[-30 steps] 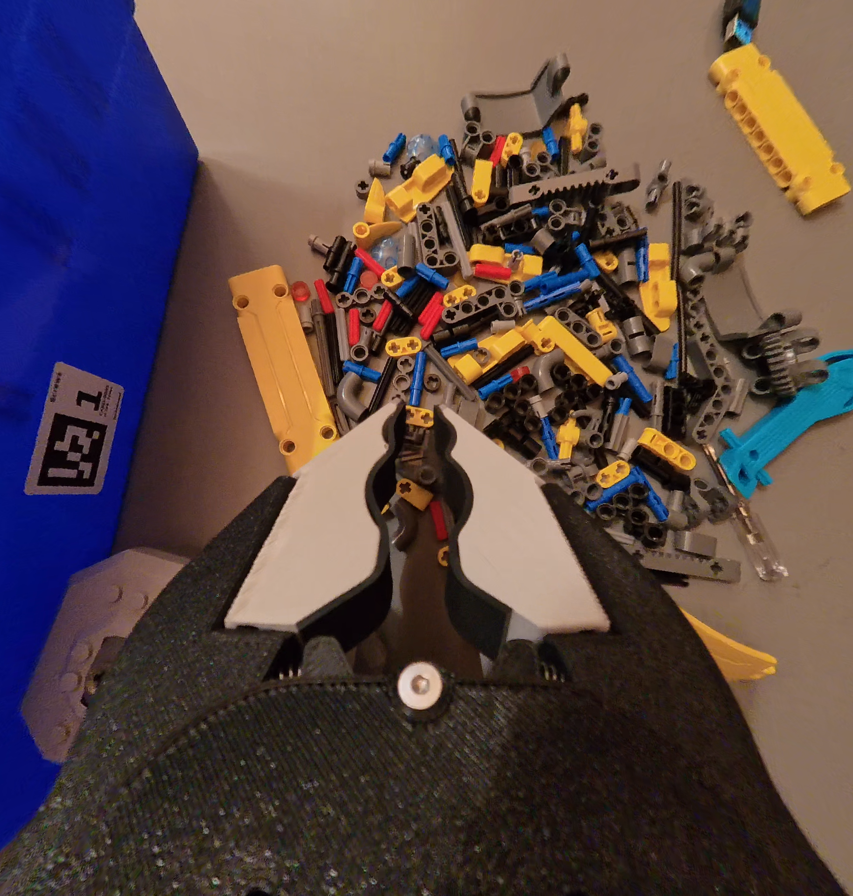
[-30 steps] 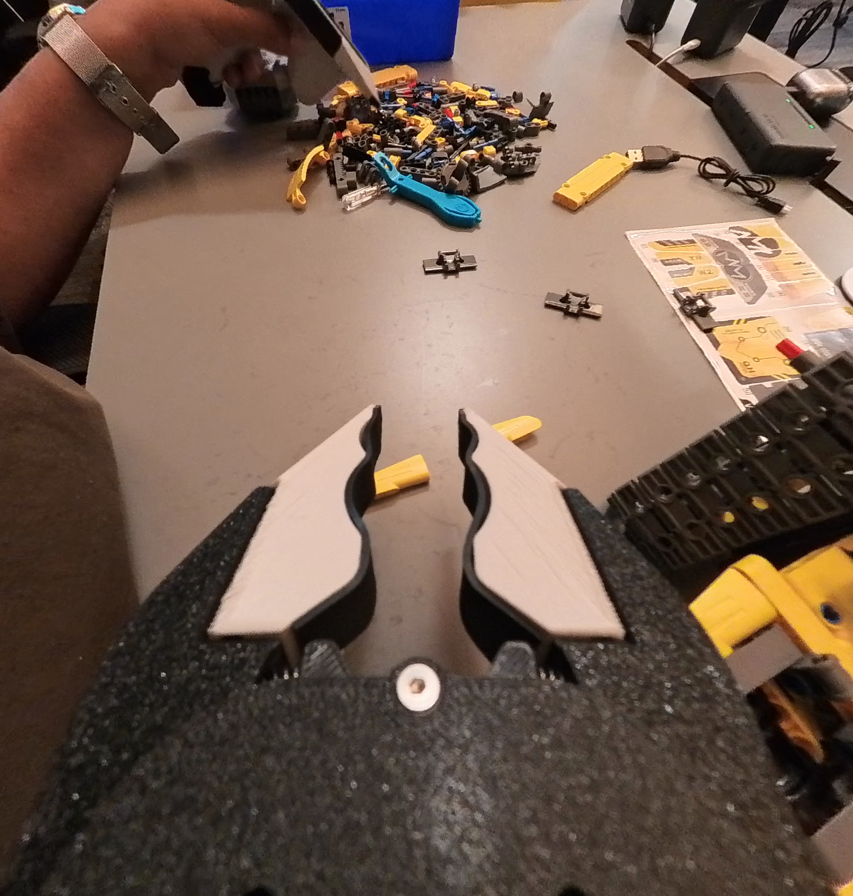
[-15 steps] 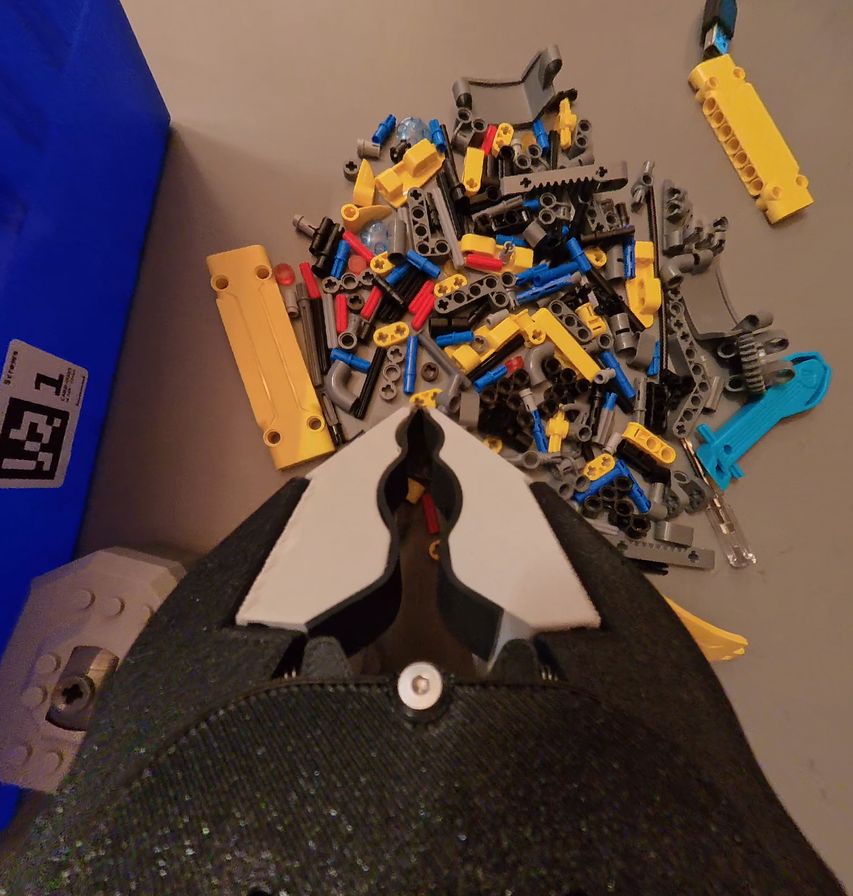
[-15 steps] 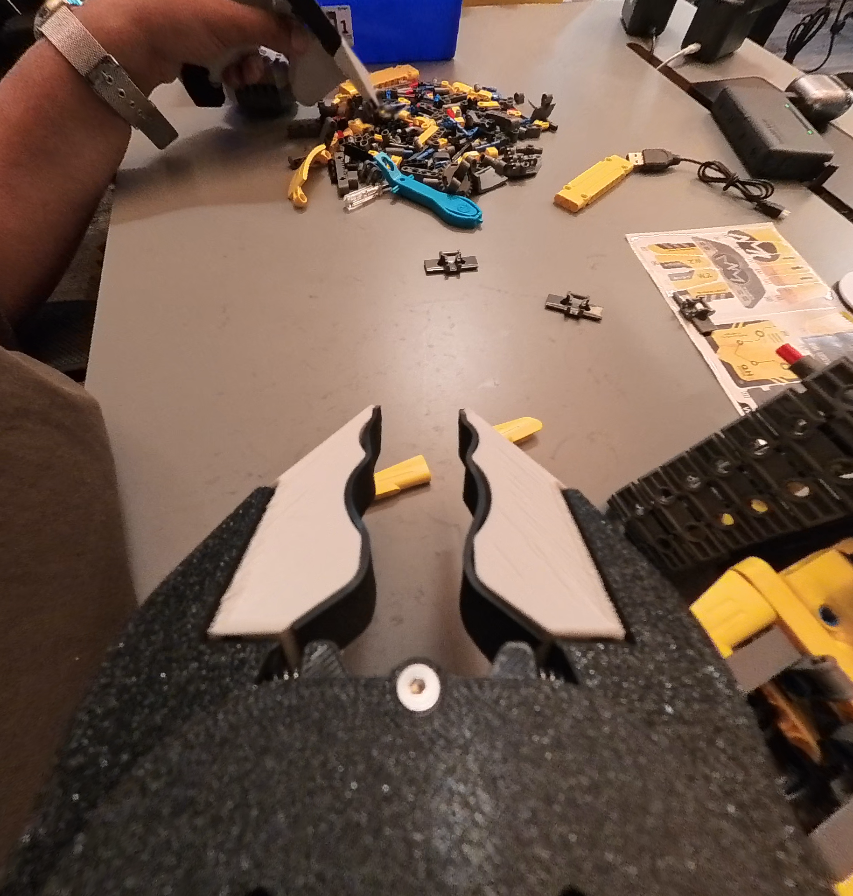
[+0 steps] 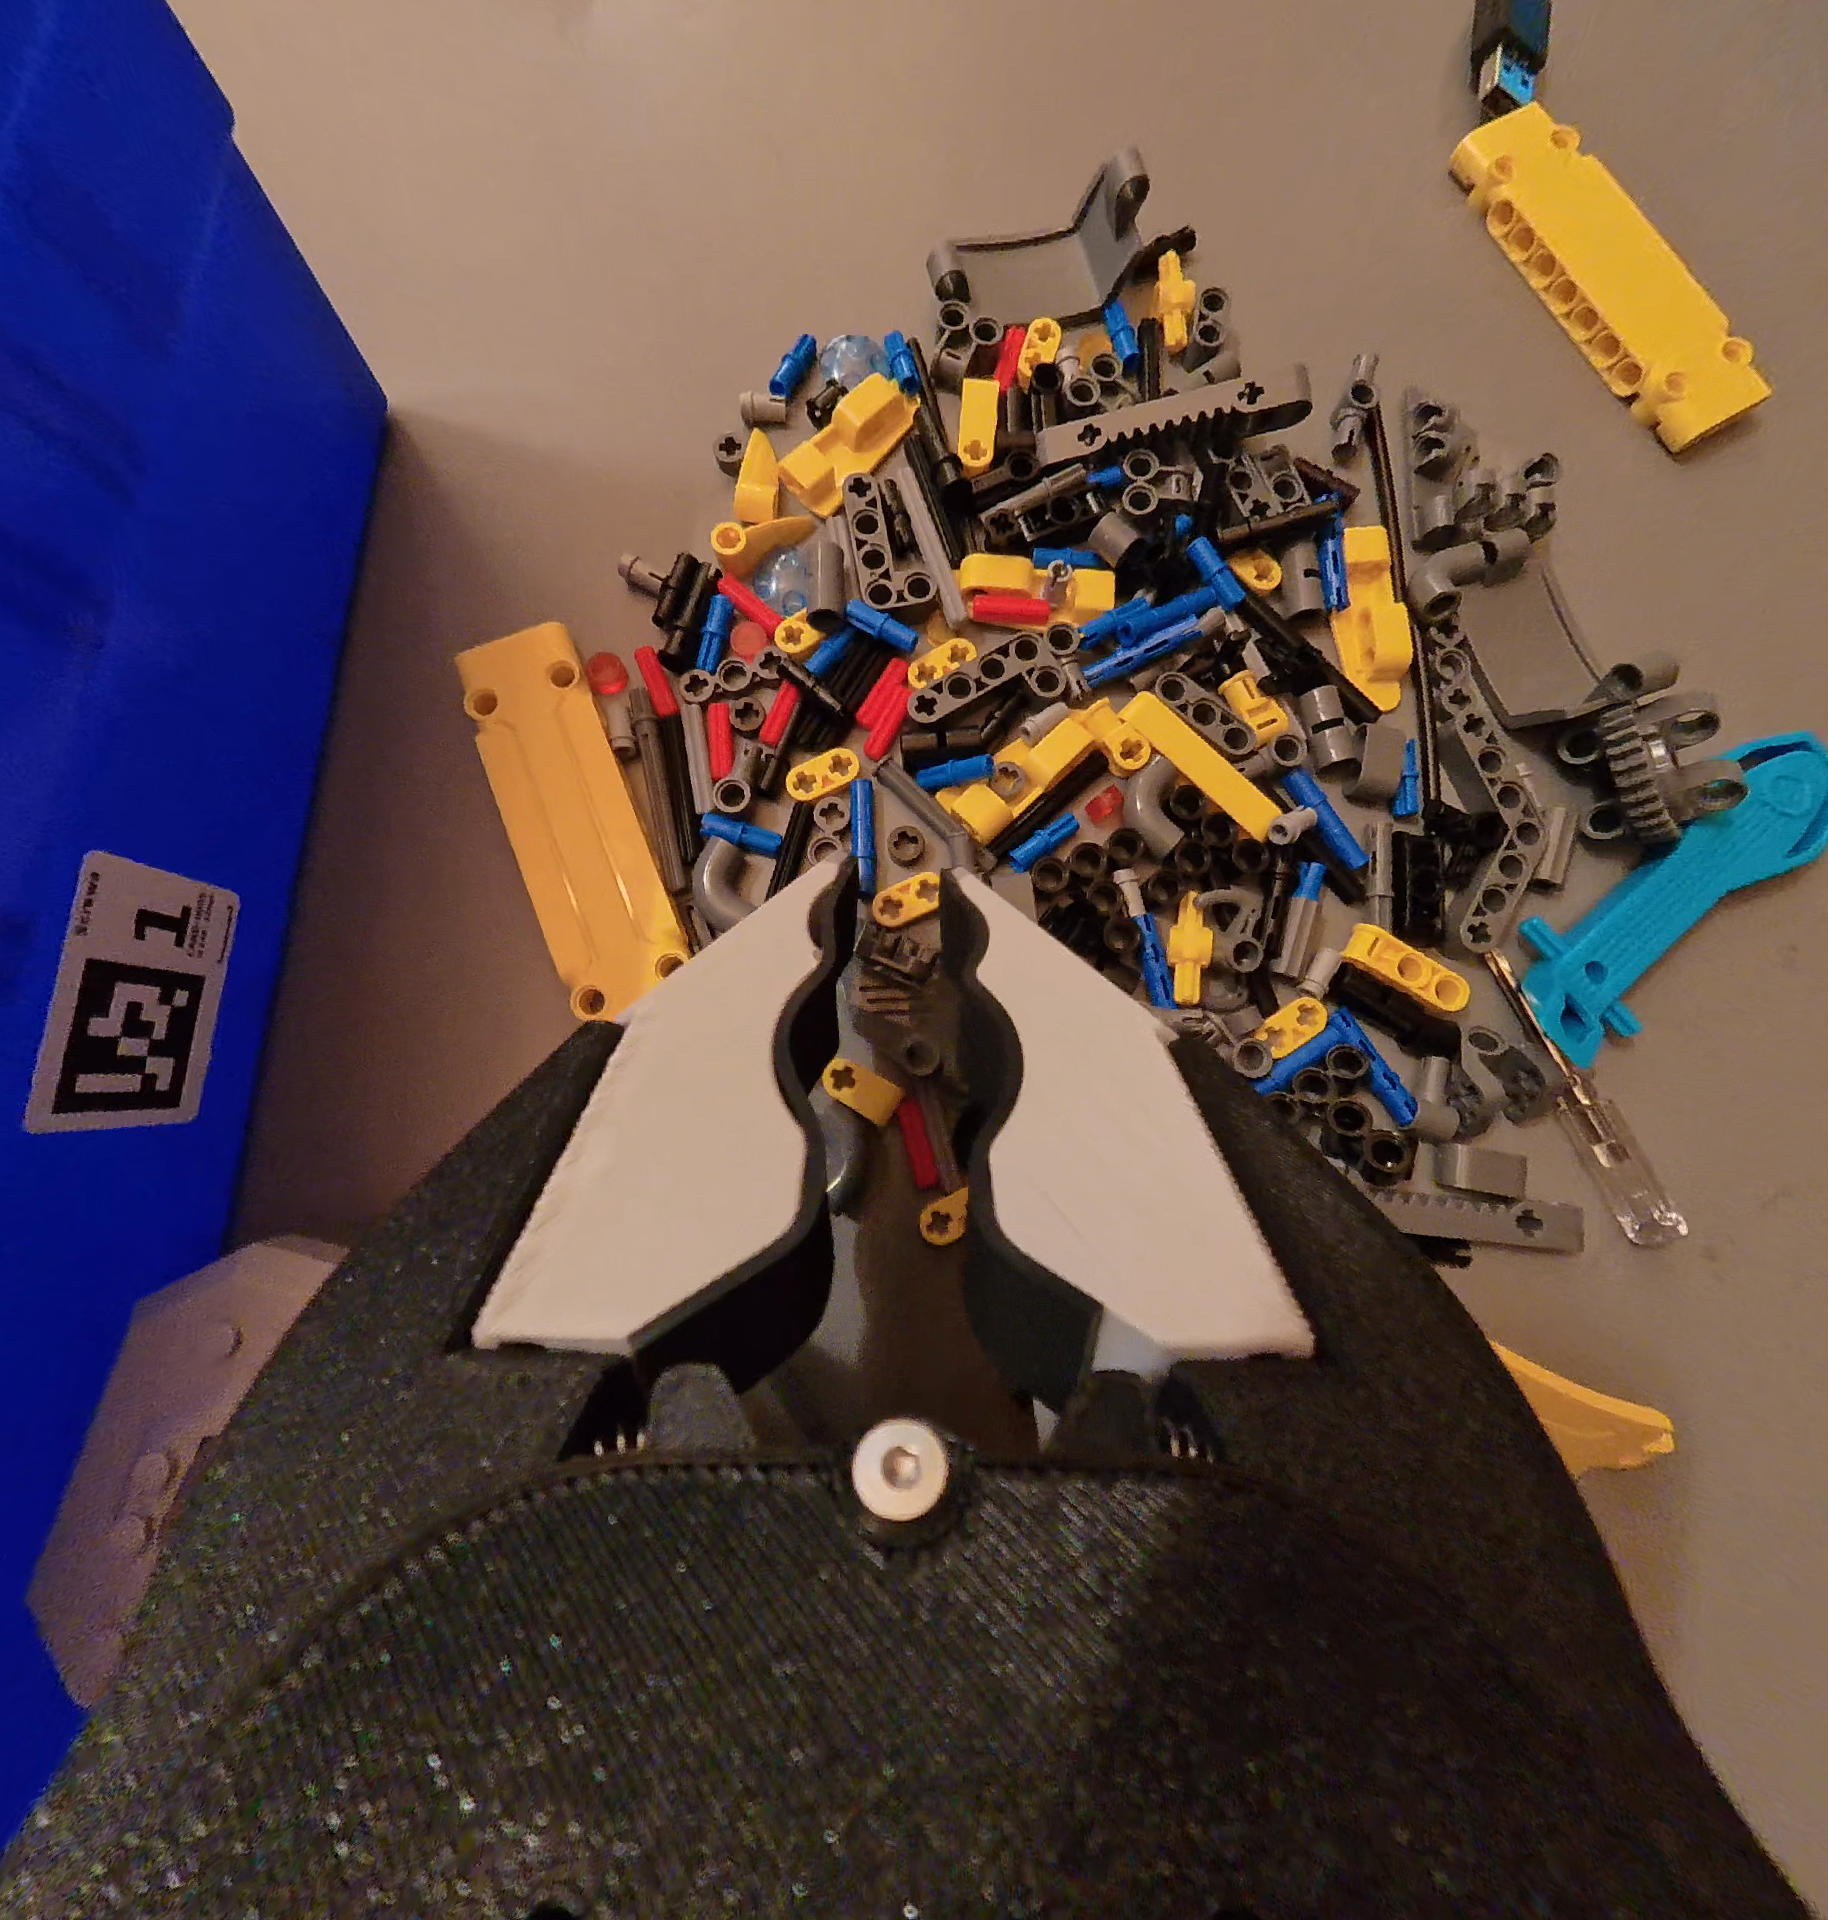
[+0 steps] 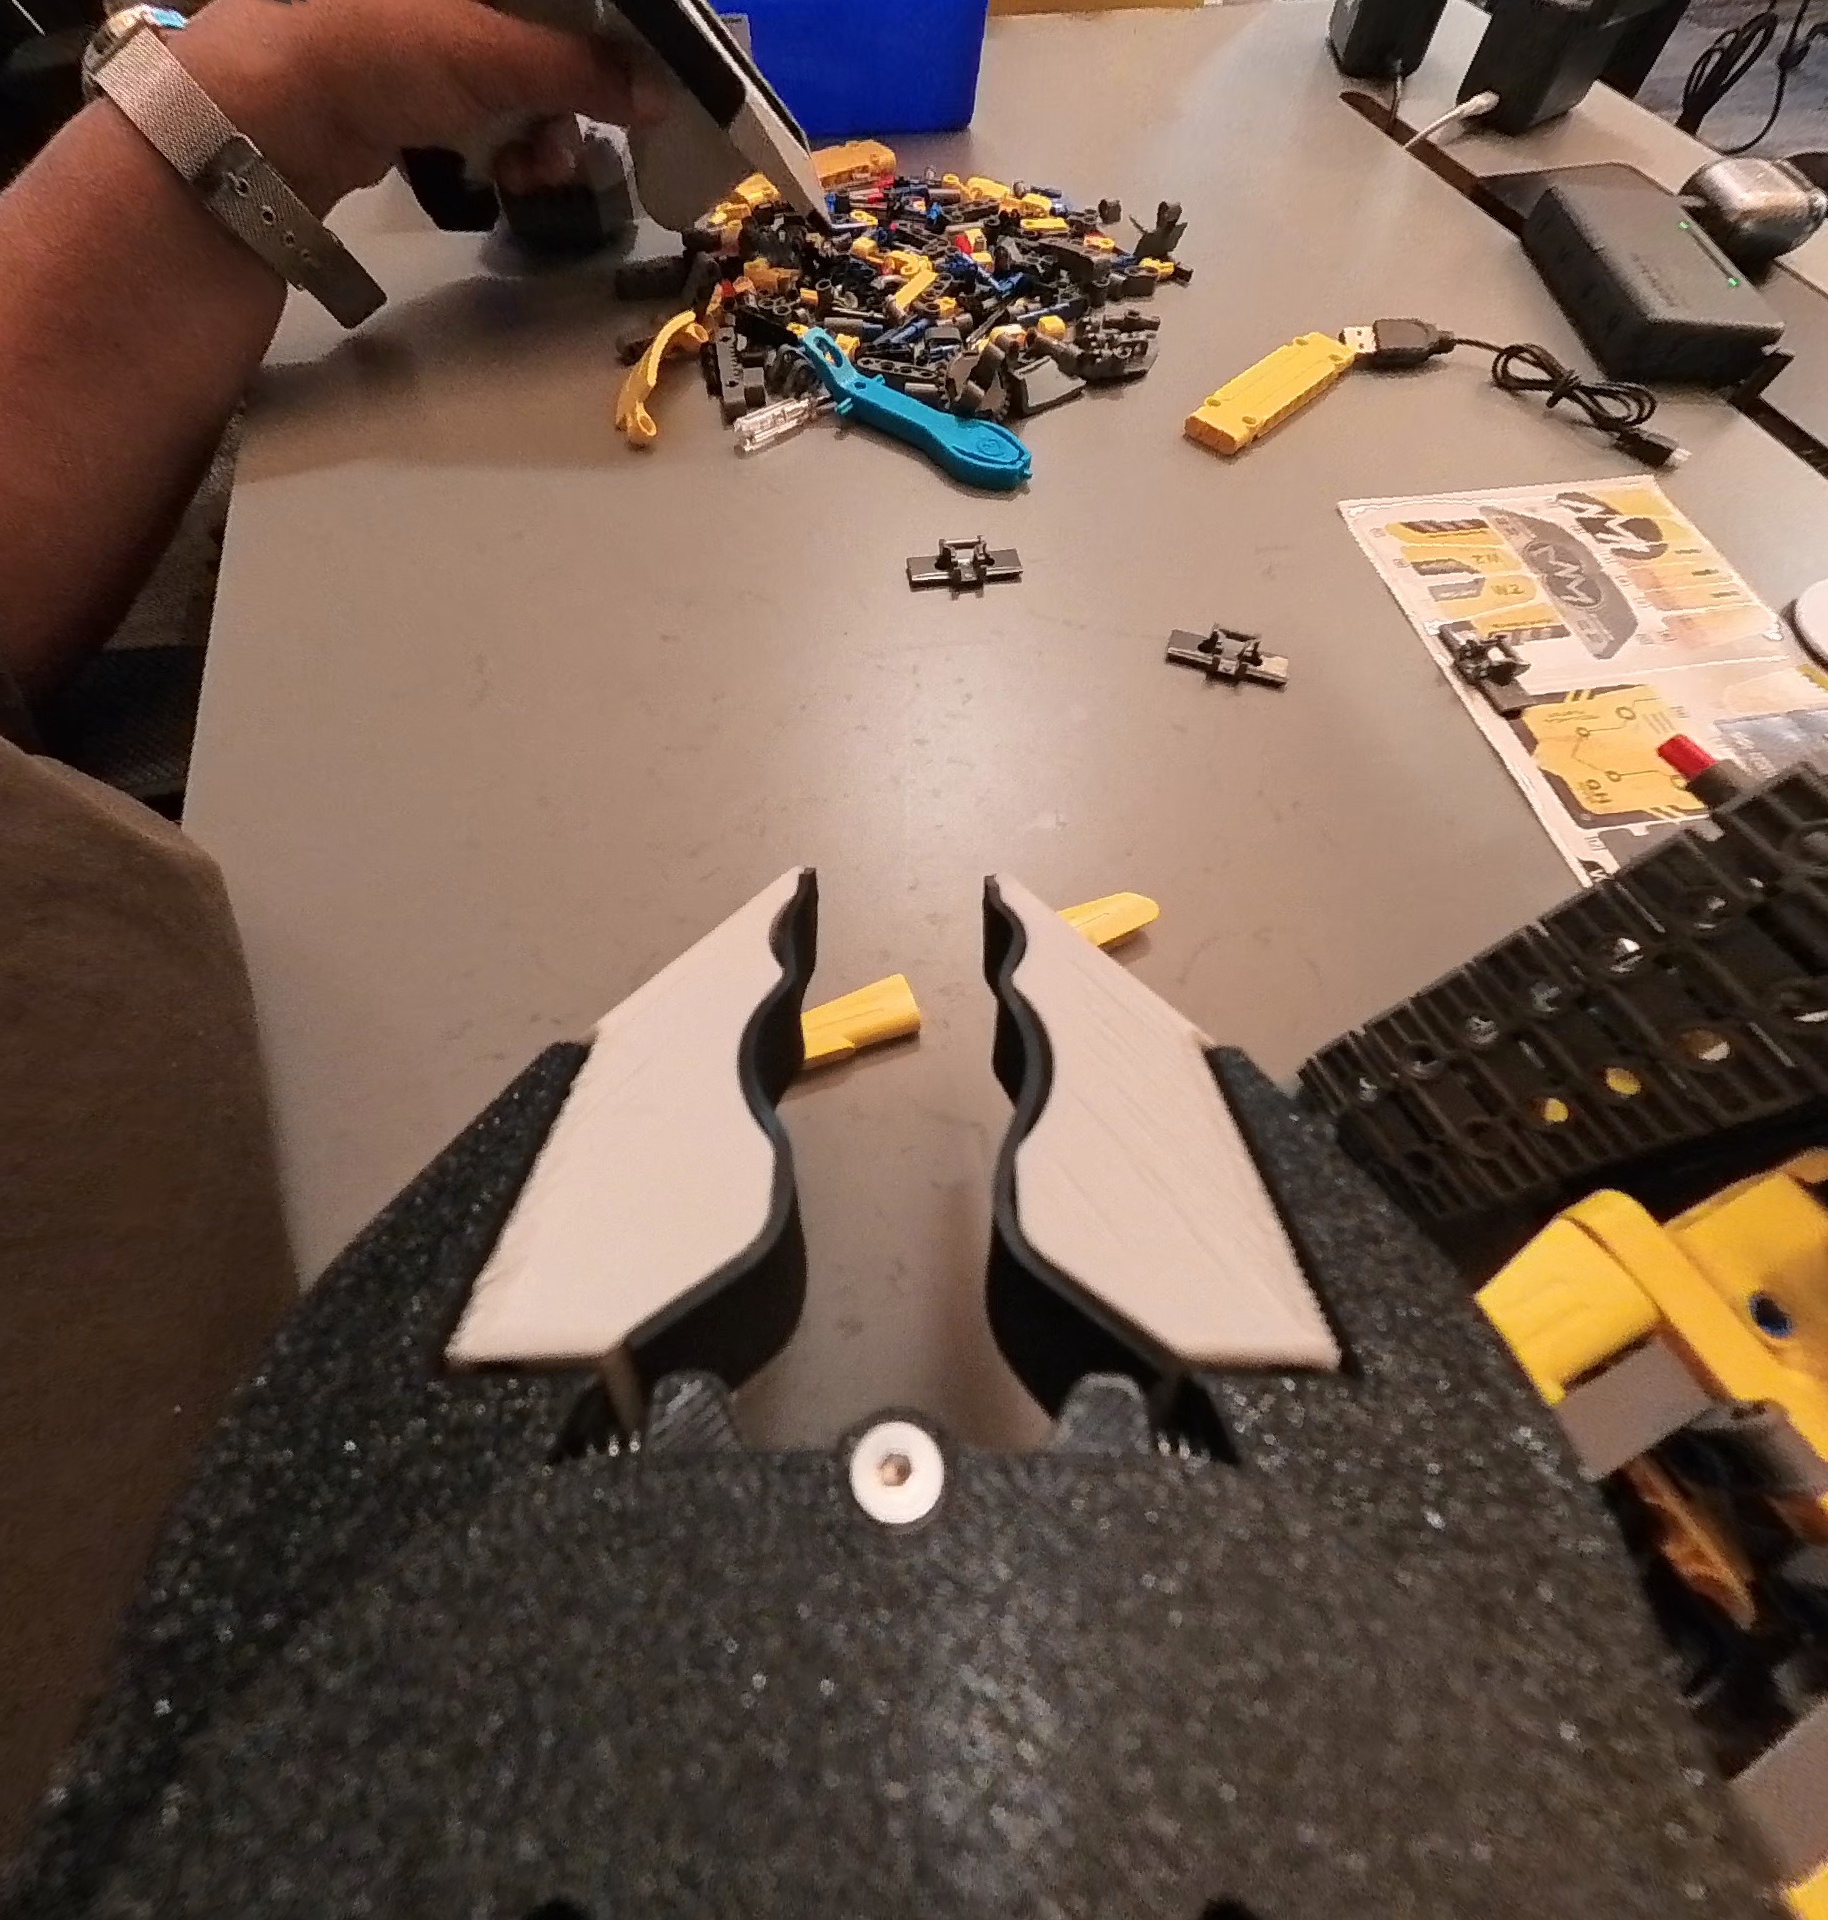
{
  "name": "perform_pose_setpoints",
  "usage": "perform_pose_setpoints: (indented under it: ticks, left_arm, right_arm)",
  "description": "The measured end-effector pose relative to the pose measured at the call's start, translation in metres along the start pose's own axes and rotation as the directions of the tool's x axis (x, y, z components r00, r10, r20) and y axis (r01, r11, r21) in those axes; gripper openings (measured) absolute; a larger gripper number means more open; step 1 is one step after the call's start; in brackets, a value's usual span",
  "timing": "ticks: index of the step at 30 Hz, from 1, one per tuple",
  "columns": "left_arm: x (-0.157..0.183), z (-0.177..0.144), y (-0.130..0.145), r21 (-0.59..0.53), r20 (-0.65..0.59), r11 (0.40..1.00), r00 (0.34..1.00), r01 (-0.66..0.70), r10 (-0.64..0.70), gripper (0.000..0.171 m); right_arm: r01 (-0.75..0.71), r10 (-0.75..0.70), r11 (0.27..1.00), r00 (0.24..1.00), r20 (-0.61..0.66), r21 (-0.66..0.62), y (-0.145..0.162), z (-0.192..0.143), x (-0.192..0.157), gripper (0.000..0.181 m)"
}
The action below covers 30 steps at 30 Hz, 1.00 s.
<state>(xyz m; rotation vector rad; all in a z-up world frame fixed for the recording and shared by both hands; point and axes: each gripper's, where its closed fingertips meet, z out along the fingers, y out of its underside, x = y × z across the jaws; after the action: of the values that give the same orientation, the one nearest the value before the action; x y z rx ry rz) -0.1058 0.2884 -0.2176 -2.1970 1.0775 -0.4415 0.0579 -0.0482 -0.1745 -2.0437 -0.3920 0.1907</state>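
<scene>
The left gripper point(image 5: 894, 894) hung over the near edge of a heap of small plastic building pieces point(image 5: 1149, 707) in yellow, blue, red, black and grey, which filled the middle of the left wrist view on the grey tabletop point(image 5: 577, 260); its jaws stood a narrow way apart, and a small yellow two-hole connector point(image 5: 910, 896) sat right in the gap at the tips, though I could not tell whether they pinched it or merely framed it. The connector's long axis ran across the gap, slightly tilted. Just left of the tips lay a long yellow panel piece point(image 5: 567, 810), running up and down the frame, and at the right edge of the heap a turquoise plastic lever tool point(image 5: 1679, 873). A blue plastic bin point(image 5: 141, 520) with a black-and-white marker sticker point(image 5: 125, 997) filled the left side; its inside was hidden. The right gripper point(image 6: 899, 894) sat low in the right wrist view with its jaws apart and nothing between them, well apart from the heap point(image 6: 910, 270) at the top of the frame, so the left gripper point(image 6: 775, 156) was far nearer. Beside the right tips lay a short yellow peg point(image 6: 858, 1013); a black tracked yellow model point(image 6: 1637, 1091) stood at the right
</scene>
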Motion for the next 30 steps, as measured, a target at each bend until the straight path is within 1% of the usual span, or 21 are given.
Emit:
perform_pose_setpoints:
  ticks: [4, 5, 7, 8, 9, 11, 12, 14, 16, 20, 24, 28, 30]
  left_arm:
    - [0.005, -0.002, 0.001, -0.009, -0.038, 1.000, 0.999, 0.023, -0.023, 0.012]
    - [0.008, -0.002, 0.003, -0.018, -0.064, 0.999, 0.997, 0.035, -0.036, 0.010]
    - [0.020, -0.004, 0.004, -0.033, -0.147, 0.997, 0.987, 0.063, -0.067, 0.014]
    - [0.026, -0.006, 0.000, -0.016, -0.192, 0.997, 0.978, 0.075, -0.077, 0.014]
    - [0.028, -0.008, -0.006, 0.016, -0.212, 0.996, 0.973, 0.091, -0.086, 0.014]
    - [0.020, -0.012, -0.013, 0.059, -0.179, 0.993, 0.979, 0.106, -0.094, 0.013]
    - [0.013, -0.013, -0.013, 0.068, -0.139, 0.993, 0.987, 0.093, -0.083, 0.013]
    - [-0.003, -0.013, -0.008, 0.053, -0.030, 0.997, 0.998, 0.050, -0.048, 0.011]
    - [-0.010, -0.011, -0.004, 0.027, 0.023, 0.999, 1.000, 0.019, -0.019, 0.009]
    - [-0.008, -0.003, 0.001, -0.005, 0.038, 1.000, 0.999, -0.002, 0.002, 0.007]
    - [-0.008, 0.003, 0.003, -0.021, 0.075, 0.999, 0.997, -0.029, 0.030, 0.001]
    - [0.004, 0.002, 0.004, -0.039, 0.011, 0.999, 1.000, -0.020, 0.021, 0.000]
    - [0.011, 0.001, 0.005, -0.049, -0.025, 0.999, 1.000, -0.014, 0.013, 0.002]
  right_arm:
    - [-0.001, 0.001, 1.000, 1.000, 0.001, -0.002, 0.001, 0.000, 0.000, 0.031]
    - [-0.001, 0.001, 1.000, 1.000, 0.000, -0.002, 0.001, 0.000, 0.000, 0.031]
    - [0.000, 0.000, 1.000, 1.000, -0.001, -0.003, 0.001, 0.000, 0.000, 0.031]
    - [0.001, -0.001, 1.000, 1.000, -0.001, -0.002, 0.001, 0.000, 0.000, 0.031]
    - [0.002, -0.002, 1.000, 1.000, -0.002, -0.001, 0.000, 0.000, 0.000, 0.031]
    - [0.006, -0.006, 1.000, 1.000, -0.004, 0.002, -0.001, -0.001, 0.000, 0.031]
    - [0.007, -0.007, 1.000, 1.000, -0.005, 0.003, -0.001, -0.001, 0.000, 0.031]
    - [0.012, -0.012, 1.000, 1.000, -0.009, 0.005, -0.002, -0.002, 0.000, 0.031]
    - [0.015, -0.015, 1.000, 1.000, -0.010, 0.004, -0.002, -0.002, 0.000, 0.031]
    - [0.025, -0.025, 1.000, 1.000, -0.012, -0.004, -0.001, -0.001, -0.001, 0.031]
    - [0.037, -0.037, 0.999, 0.999, -0.021, -0.005, -0.002, -0.002, -0.001, 0.032]
    - [0.040, -0.040, 0.999, 0.999, -0.025, -0.005, -0.002, -0.002, 0.000, 0.032]
    - [0.041, -0.041, 0.999, 0.999, -0.025, -0.005, -0.002, -0.002, -0.001, 0.032]
